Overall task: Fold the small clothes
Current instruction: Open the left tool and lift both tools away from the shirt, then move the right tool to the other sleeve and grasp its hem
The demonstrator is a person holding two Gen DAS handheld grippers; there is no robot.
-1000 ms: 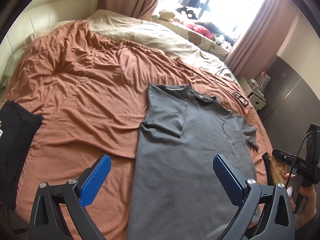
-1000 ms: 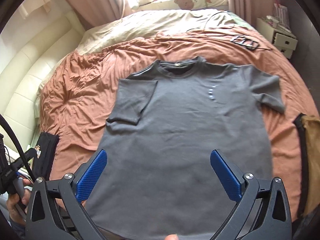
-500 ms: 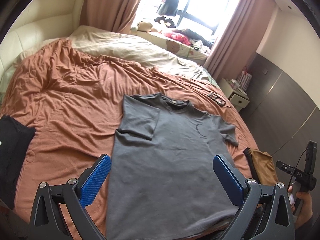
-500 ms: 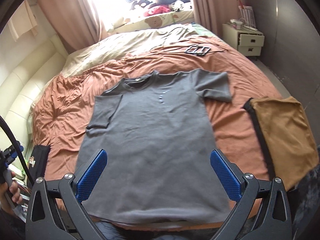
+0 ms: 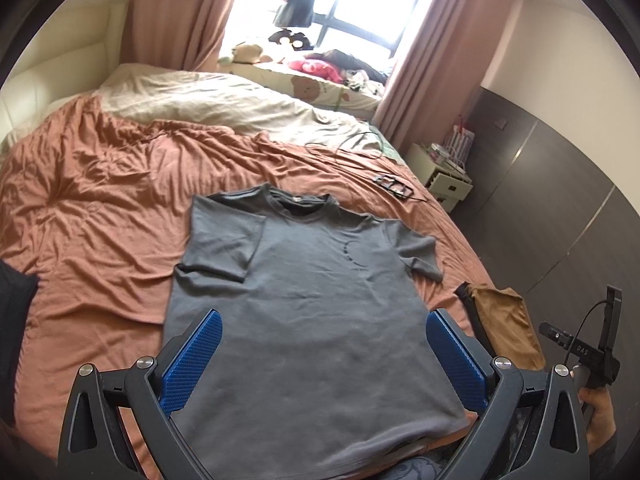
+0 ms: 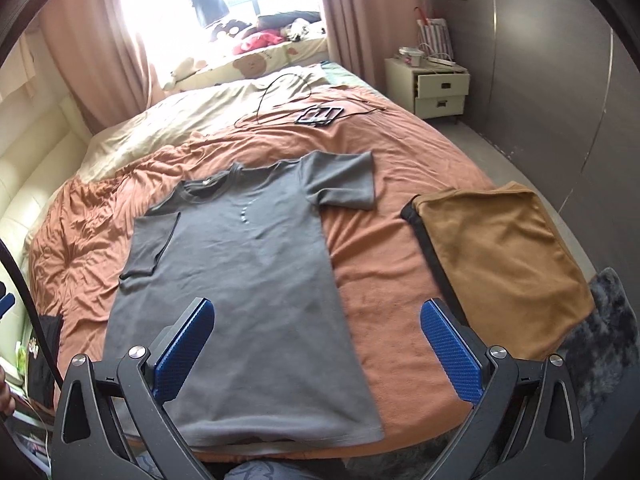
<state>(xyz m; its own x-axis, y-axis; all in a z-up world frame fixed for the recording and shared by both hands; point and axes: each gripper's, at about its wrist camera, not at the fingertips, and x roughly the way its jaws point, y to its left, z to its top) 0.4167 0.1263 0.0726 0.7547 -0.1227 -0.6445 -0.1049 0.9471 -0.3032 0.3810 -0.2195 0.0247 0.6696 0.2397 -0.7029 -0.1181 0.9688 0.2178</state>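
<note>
Left wrist view looks down the left gripper [image 5: 322,354], whose two blue ribbed fingers [image 5: 192,360] are spread wide with nothing between them, raised above the near hem of the plain grey short-sleeved T-shirt [image 5: 304,320]. At the lower right edge of that view a hand [image 5: 598,412] grips the black handle of the other tool, level with the bed's near edge. The right gripper [image 6: 318,344] is likewise splayed fully apart and holds nothing; it hangs above the shirt's lower right corner, one blue finger [image 6: 182,350] over the grey cloth and the other over bare sheet. The T-shirt lies flat and face up on the rumpled rust-orange bed sheet [image 6: 384,264], hem toward the cameras and collar away, its left sleeve turned in over the chest, its right sleeve spread out sideways. Just beside the shirt on the right sits a folded tan garment with a black edge [image 6: 500,256], apart from it, reaching to the bed's edge. At the left edge lies a folded black garment [image 5: 14,316], only partly in view. Beyond the collar a small black frame-like object with a cable [image 6: 319,115] rests on the sheet, then a cream duvet [image 5: 224,100], a white bedside cabinet [image 6: 438,88] and pink curtains [image 5: 180,16] around a bright window.
</note>
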